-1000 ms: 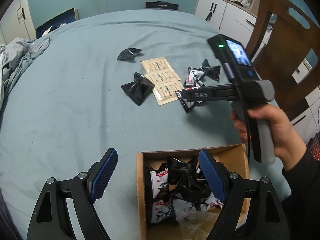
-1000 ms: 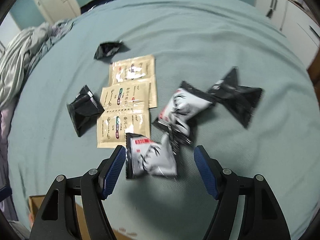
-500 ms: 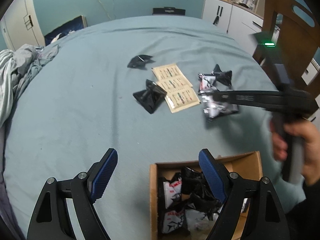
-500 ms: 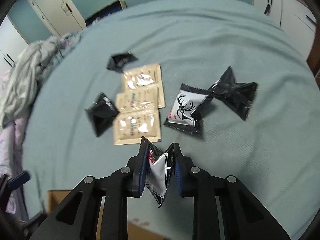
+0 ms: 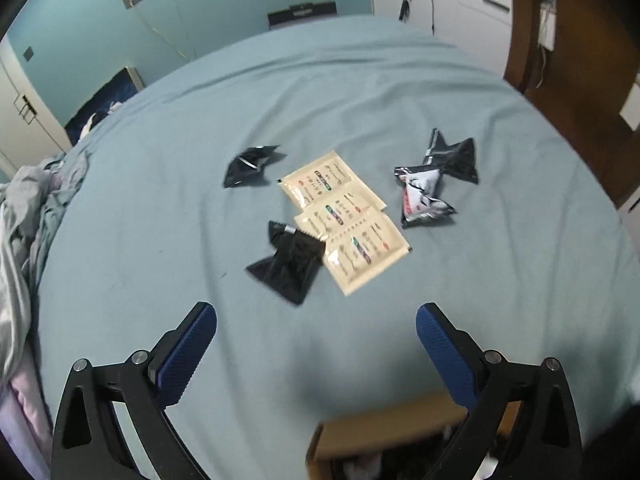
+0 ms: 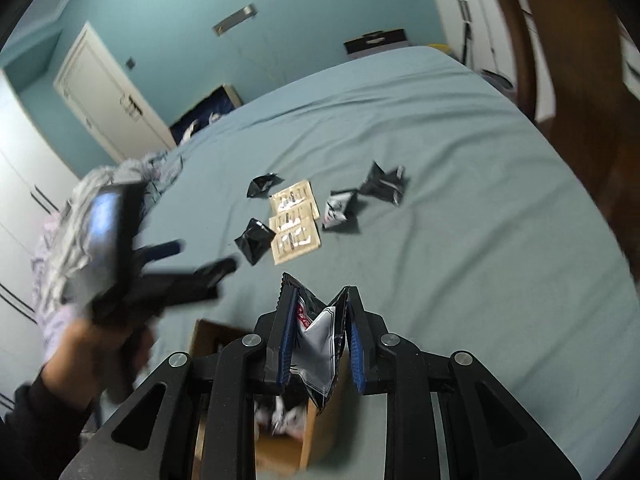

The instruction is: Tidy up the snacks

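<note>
The right tongs [image 6: 318, 336] pinch a black and white snack bag [image 6: 316, 354] between their blue pads. The bag is folded in the middle and hangs above an open cardboard box [image 6: 208, 334]. More snack bags lie inside the box, but they look blurry.

The left tongs [image 5: 316, 354] are opening wide, and nothing is between them. They hang over the blue bed [image 5: 160, 208], just past the near edge of the box. In the right wrist view, a hand [image 6: 92, 344] in a dark sleeve holds these tongs, and they look blurry there.

More snacks lie on the bed, past the left tongs. Three tan packets [image 5: 346, 222] lie in a row, touching each other. A black bag [image 5: 288, 266] lies against the nearest tan packet. Another black bag [image 5: 250, 165] lies near the far end of the row. To the right, a black and white bag [image 5: 422, 196] touches one more black bag [image 5: 456, 156].

A pile of crumpled cloth [image 5: 24, 232] lies at the left side of the bed.
</note>
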`<state>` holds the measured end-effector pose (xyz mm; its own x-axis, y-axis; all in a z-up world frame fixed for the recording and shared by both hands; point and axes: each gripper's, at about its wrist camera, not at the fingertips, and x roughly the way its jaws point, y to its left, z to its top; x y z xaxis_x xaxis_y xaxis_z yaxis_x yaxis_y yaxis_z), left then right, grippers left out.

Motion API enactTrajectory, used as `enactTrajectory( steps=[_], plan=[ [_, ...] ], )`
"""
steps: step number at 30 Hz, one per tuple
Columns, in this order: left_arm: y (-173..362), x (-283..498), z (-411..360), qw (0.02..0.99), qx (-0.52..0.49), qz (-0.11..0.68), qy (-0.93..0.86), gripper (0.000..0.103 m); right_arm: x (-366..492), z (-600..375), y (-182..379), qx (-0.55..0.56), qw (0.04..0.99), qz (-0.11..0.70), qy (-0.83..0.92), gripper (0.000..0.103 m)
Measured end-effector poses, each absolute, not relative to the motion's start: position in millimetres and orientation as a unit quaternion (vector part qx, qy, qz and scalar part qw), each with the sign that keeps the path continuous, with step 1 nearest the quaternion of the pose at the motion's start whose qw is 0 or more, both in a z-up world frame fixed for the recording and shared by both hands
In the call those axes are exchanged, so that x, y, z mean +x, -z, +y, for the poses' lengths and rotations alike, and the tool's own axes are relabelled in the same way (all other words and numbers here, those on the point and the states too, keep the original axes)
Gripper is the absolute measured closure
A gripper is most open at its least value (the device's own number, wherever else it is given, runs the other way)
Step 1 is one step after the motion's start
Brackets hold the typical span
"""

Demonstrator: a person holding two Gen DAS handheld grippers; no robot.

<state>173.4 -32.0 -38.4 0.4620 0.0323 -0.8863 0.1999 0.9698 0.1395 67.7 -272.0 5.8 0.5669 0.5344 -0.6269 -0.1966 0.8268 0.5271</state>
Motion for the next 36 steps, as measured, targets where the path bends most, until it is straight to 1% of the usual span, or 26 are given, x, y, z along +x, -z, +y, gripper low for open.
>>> enactTrajectory(
  steps=[5, 9, 10, 12, 13, 14, 15, 16, 18, 19, 20, 21, 25, 34, 36],
  plan=[
    [69, 209, -37, 0.837, 0.108, 0.535, 0.046, 0.001, 37, -298, 6, 0.24, 0.859, 0.407, -0.198, 0.082],
    [95, 232, -34, 0.821, 0.08, 0.563, 0.041, 0.001, 52, -296, 19, 0.243, 0.848, 0.425, -0.2, 0.082],
    [101, 236, -33, 0.815, 0.072, 0.574, 0.04, 0.003, 59, -295, 22, 0.249, 0.842, 0.432, -0.205, 0.082],
    [112, 245, -31, 0.798, 0.051, 0.599, 0.04, 0.012, 66, -293, 25, 0.249, 0.837, 0.439, -0.209, 0.082],
    [116, 248, -31, 0.79, 0.046, 0.609, 0.042, 0.023, 73, -289, 26, 0.245, 0.837, 0.443, -0.207, 0.082],
    [118, 249, -31, 0.786, 0.047, 0.615, 0.04, 0.03, 77, -287, 27, 0.24, 0.838, 0.447, -0.203, 0.082],
    [121, 251, -32, 0.781, 0.05, 0.621, 0.039, 0.03, 82, -285, 26, 0.236, 0.837, 0.451, -0.201, 0.082],
    [120, 251, -32, 0.781, 0.05, 0.621, 0.04, 0.035, 83, -284, 27, 0.236, 0.836, 0.453, -0.201, 0.082],
    [118, 249, -35, 0.784, 0.053, 0.617, 0.045, 0.056, 85, -283, 26, 0.237, 0.834, 0.456, -0.202, 0.082],
    [117, 247, -35, 0.784, 0.053, 0.617, 0.048, 0.086, 86, -283, 24, 0.235, 0.835, 0.455, -0.199, 0.082],
    [116, 245, -35, 0.782, 0.046, 0.62, 0.049, 0.101, 85, -282, 23, 0.232, 0.837, 0.454, -0.197, 0.082],
    [115, 244, -33, 0.779, 0.043, 0.624, 0.046, 0.103, 84, -282, 22, 0.23, 0.839, 0.453, -0.194, 0.082],
    [104, 227, -28, 0.785, 0.036, 0.617, 0.041, 0.103, 82, -279, 22, 0.222, 0.844, 0.452, -0.183, 0.082],
    [39, 179, -8, 0.817, 0.021, 0.575, 0.044, 0.103, 74, -279, 19, 0.237, 0.842, 0.453, -0.173, 0.082],
    [32, 179, 1, 0.82, 0.015, 0.571, 0.037, 0.101, 70, -280, 16, 0.235, 0.846, 0.446, -0.171, 0.082]
  ],
)
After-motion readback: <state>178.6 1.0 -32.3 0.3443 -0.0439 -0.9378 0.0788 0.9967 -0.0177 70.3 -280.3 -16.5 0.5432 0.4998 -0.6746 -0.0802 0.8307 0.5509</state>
